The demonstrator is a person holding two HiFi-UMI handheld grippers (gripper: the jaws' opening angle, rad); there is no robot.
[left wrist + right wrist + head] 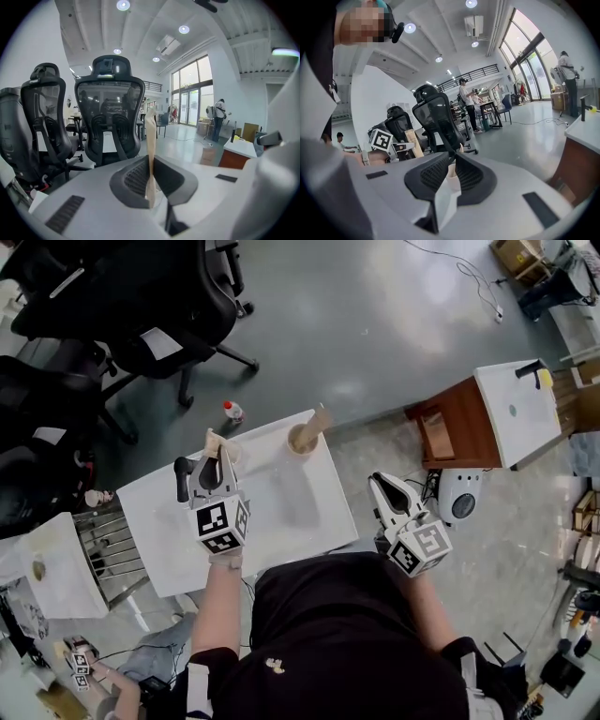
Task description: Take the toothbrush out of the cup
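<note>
A pale wooden toothbrush (pixel 217 444) stands upright between the jaws of my left gripper (pixel 214 457), which is shut on it above the left part of the white table (pixel 281 507). In the left gripper view the toothbrush (pixel 150 136) rises straight out of the pinched pads of the left gripper (pixel 151 164). A cream cup (pixel 302 440) stands at the table's far edge with another wooden brush (pixel 320 419) leaning in it. My right gripper (pixel 382 482) hangs off the table's right edge, its tips together and holding nothing. The cup (pixel 452 180) shows beyond the right gripper (pixel 453 159).
Black office chairs (pixel 178 306) stand beyond the table on the grey floor, with a small bottle (pixel 232 411) near them. A brown and white cabinet (pixel 497 418) and a white appliance (pixel 459 495) are to the right. A wire rack (pixel 112 549) stands left of the table.
</note>
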